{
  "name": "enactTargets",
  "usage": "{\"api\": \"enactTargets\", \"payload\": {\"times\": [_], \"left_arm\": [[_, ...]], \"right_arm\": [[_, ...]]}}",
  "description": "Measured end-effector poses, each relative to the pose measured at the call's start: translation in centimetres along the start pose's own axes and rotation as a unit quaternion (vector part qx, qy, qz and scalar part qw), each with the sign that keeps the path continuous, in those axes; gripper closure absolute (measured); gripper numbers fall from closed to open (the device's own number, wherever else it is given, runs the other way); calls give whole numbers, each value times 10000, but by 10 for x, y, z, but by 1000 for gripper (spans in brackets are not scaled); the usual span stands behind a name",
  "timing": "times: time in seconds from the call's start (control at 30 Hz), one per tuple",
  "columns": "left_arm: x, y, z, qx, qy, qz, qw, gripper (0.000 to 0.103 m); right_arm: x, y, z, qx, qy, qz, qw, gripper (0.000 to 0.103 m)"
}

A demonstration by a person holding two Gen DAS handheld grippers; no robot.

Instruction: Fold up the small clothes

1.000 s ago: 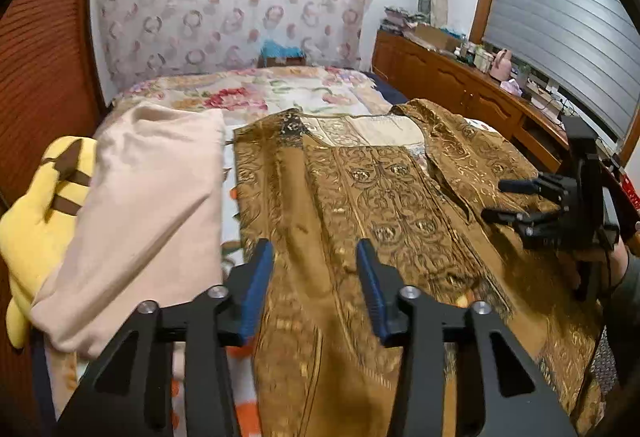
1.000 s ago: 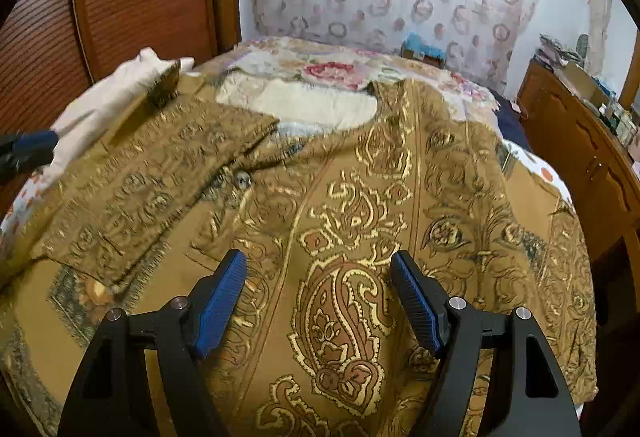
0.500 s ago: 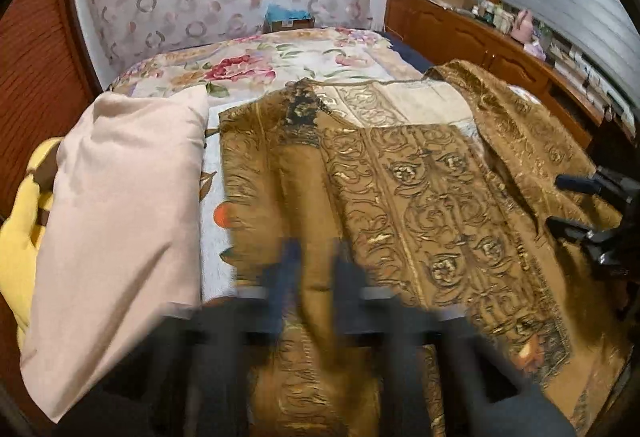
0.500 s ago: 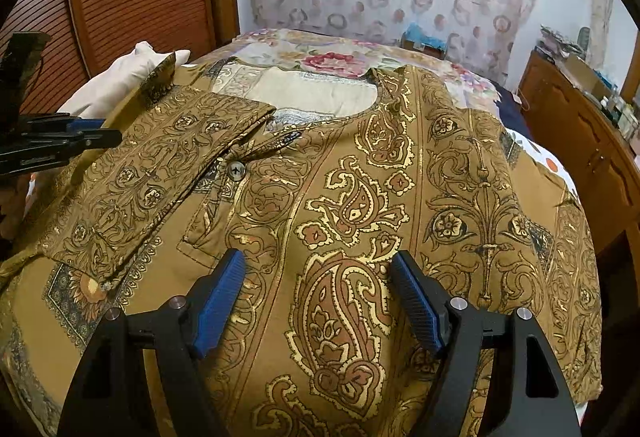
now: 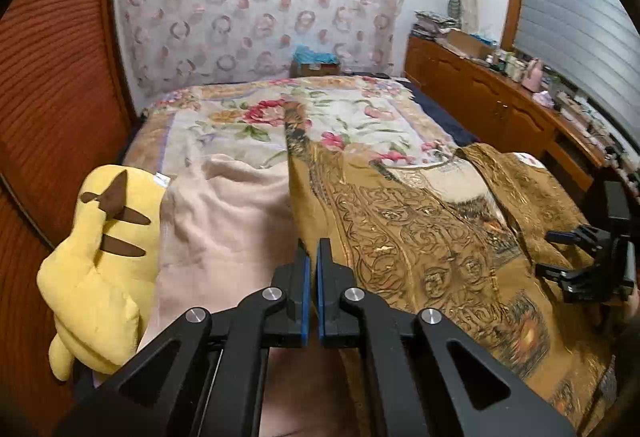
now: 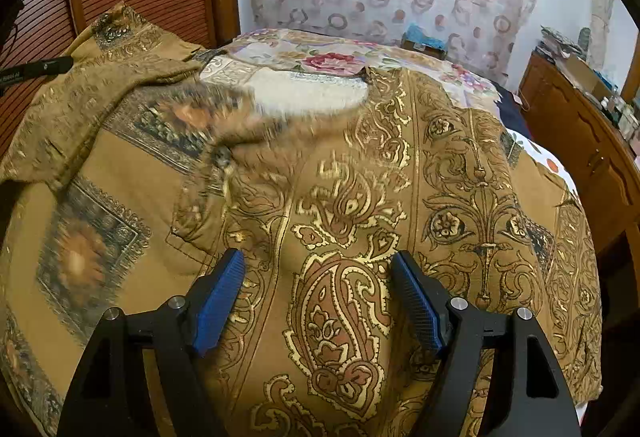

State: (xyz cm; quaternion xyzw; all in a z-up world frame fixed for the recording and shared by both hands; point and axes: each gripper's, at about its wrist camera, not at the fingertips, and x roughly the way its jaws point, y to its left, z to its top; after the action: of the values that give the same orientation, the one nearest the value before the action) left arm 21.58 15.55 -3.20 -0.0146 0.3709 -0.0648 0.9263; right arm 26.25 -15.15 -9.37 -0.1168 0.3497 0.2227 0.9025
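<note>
Clearly, from the left wrist view, the left gripper (image 5: 312,257) has its fingers pressed together at the near left edge of the brown patterned shirt (image 5: 420,257), apparently pinching that edge. The rest of the shirt spreads to the right of the fingers across the bed (image 5: 224,125), collar at the far end. The right gripper (image 5: 560,253) waits on the opposite side.

From the right wrist view, the right gripper (image 6: 320,277) stands with fingers wide apart over the shirt's (image 6: 360,177) front, holding nothing. The left side is raised toward the left gripper (image 6: 36,71). We judge the fold must travel rightward, across the shirt's long axis.
</note>
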Motion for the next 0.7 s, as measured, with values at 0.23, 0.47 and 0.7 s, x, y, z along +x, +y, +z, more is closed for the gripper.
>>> {"api": "enactTargets", "payload": {"times": [0.23,0.47,0.7], "left_arm": [[11,-6,-15,250,226,150,9993,82],[-11,-16,-17,213,-173,102,9996,29],[-31,-56,-41,115,-619,-141,9979,23]], "right_arm": [[-1,-1,-2,14,-1,-17,10000,25],[0,-1,-2,13,-1,-18,10000,24],[0,-1,-2,16,0,-17,10000,24]]}}
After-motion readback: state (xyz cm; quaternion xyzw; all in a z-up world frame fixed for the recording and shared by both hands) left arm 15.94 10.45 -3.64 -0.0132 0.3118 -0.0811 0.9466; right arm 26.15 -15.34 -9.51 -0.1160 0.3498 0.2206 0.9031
